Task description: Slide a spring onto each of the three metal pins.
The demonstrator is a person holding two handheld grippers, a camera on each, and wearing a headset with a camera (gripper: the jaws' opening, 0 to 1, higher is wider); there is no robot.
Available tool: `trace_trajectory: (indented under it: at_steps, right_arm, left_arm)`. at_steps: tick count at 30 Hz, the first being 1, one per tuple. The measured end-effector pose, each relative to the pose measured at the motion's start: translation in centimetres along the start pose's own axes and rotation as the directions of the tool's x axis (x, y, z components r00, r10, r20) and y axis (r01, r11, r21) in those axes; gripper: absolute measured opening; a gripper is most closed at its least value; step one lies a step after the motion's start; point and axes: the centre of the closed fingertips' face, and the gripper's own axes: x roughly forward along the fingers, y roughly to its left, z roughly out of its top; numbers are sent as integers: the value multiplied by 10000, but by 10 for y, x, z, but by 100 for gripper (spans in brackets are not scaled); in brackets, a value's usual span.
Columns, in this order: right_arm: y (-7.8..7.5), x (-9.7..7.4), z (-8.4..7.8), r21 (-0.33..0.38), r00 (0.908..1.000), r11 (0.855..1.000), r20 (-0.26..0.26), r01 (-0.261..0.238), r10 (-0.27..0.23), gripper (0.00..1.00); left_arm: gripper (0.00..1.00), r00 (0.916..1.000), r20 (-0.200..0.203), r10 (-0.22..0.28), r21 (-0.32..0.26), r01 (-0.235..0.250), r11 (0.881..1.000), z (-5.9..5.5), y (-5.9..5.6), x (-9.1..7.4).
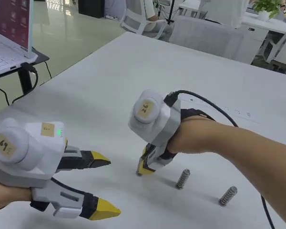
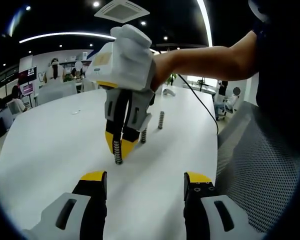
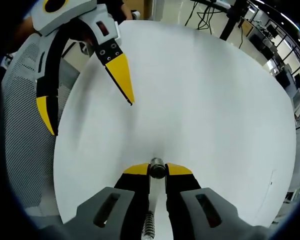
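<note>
My right gripper [image 1: 142,168] points down at the white table [image 1: 133,71], shut on an upright spring [image 2: 118,151] whose lower end touches the tabletop. In the right gripper view a round metal pin head [image 3: 156,167] sits between the yellow tips, with spring coils [image 3: 149,224] below it. Two more springs [image 1: 182,179] [image 1: 227,195] stand tilted on pins to its right. My left gripper [image 1: 107,186] hovers open at the lower left, nothing between its fingers; its own view has the right gripper [image 2: 121,145] ahead of it.
A laptop [image 1: 9,33] on a stand sits off the table's left edge. Office chairs [image 1: 205,33] line the far side. A black cable [image 1: 214,107] runs from my right gripper across the table.
</note>
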Motion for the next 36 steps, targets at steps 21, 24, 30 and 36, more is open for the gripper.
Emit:
trace_trajectory:
  at_steps: [21, 24, 30, 36]
  right_arm:
    - [2, 3, -16, 647, 9997, 9976, 105, -243, 237, 18]
    - [3, 1, -19, 761, 9995, 9968, 175, -260, 248, 18]
    - [7, -4, -22, 978, 9989, 9948, 391, -289, 252, 19]
    - [11, -12, -25, 1132, 9983, 9933, 548, -245, 184, 19]
  left_arm:
    - [58, 10000, -42, -4, -13, 4, 10000, 1, 0, 1]
    - [58, 10000, -29, -10, -6, 10, 10000, 2, 0, 1]
    - [58, 10000, -73, -25, 6, 26, 10000, 3, -1, 1]
    - [58, 10000, -58, -7, 24, 7, 10000, 5, -1, 1]
